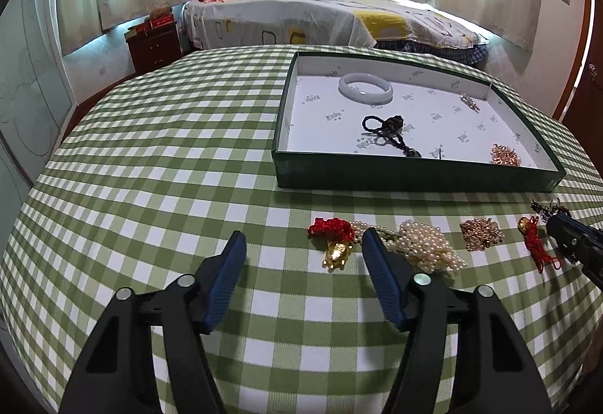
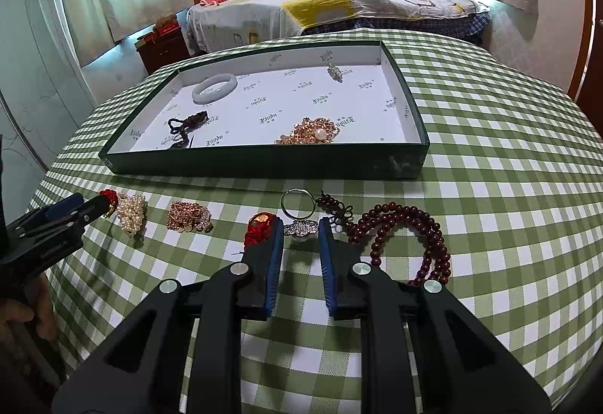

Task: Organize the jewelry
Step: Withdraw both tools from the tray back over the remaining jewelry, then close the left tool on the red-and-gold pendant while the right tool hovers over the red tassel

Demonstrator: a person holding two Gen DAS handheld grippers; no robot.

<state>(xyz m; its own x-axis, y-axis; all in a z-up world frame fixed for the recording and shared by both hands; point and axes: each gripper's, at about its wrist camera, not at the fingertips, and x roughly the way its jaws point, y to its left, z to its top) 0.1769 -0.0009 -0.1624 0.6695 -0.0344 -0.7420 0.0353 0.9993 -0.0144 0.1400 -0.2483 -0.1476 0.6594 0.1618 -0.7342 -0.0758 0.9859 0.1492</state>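
surface: green-checked tablecloth [image 1: 188,158], bed [image 1: 301,14] behind
landmark: green tray [image 1: 414,178]; pearl necklace [image 1: 426,244], wooden bead bracelet [image 2: 407,237] in front
left gripper [image 1: 303,244]: released, red-knot gold charm [image 1: 333,239] between fingers
right gripper [image 2: 301,229]: narrow gap, silver ring [image 2: 299,205] ahead, nothing grasped

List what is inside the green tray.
Inside the green tray: a pale bangle, a dark cord piece, a gold chain pile with a pearl, a small charm. Nothing visibly covered.

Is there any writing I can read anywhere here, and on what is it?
Repeated dark logo print on the white lining of the green tray: upside down from both views and too small and blurred to read.
Faint raised marking on the left tongs, seen from the right wrist view: too blurred to read.
Red box on the nightstand: too small to read.
No other text shows.
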